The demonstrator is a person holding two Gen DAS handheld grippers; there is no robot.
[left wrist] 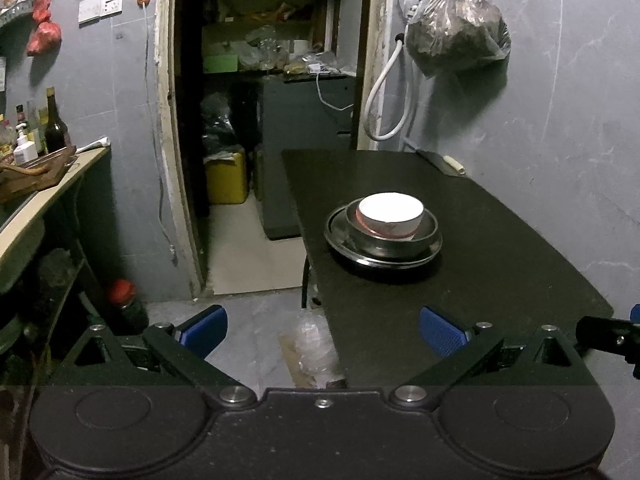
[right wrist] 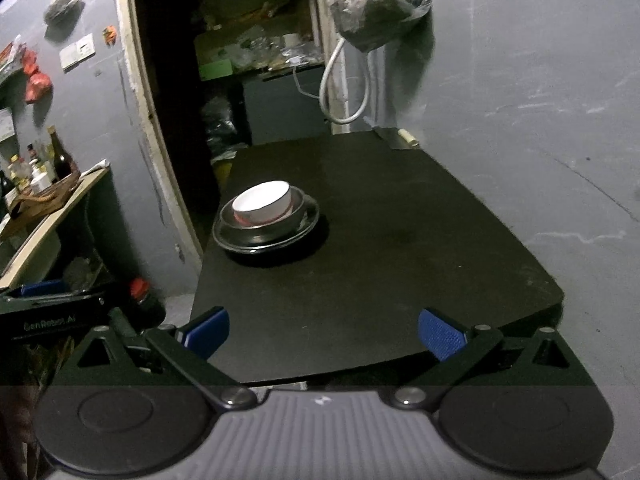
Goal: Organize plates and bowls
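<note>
A white bowl (left wrist: 391, 213) sits nested in a metal bowl (left wrist: 394, 238), which rests on a metal plate (left wrist: 340, 242) on the black table (left wrist: 460, 288). The same stack shows in the right wrist view: white bowl (right wrist: 264, 202), metal bowl (right wrist: 294, 220), plate (right wrist: 236, 240), on the table (right wrist: 380, 260). My left gripper (left wrist: 323, 330) is open and empty, held back at the table's near left corner. My right gripper (right wrist: 323, 330) is open and empty at the table's near edge.
A knife (left wrist: 442, 162) lies at the table's far right corner by the grey wall. A plastic bag (left wrist: 460, 28) hangs above it. A dark doorway (left wrist: 260, 120) opens behind the table. A counter with bottles (left wrist: 36, 136) stands left. A red-capped bottle (left wrist: 126, 306) stands on the floor.
</note>
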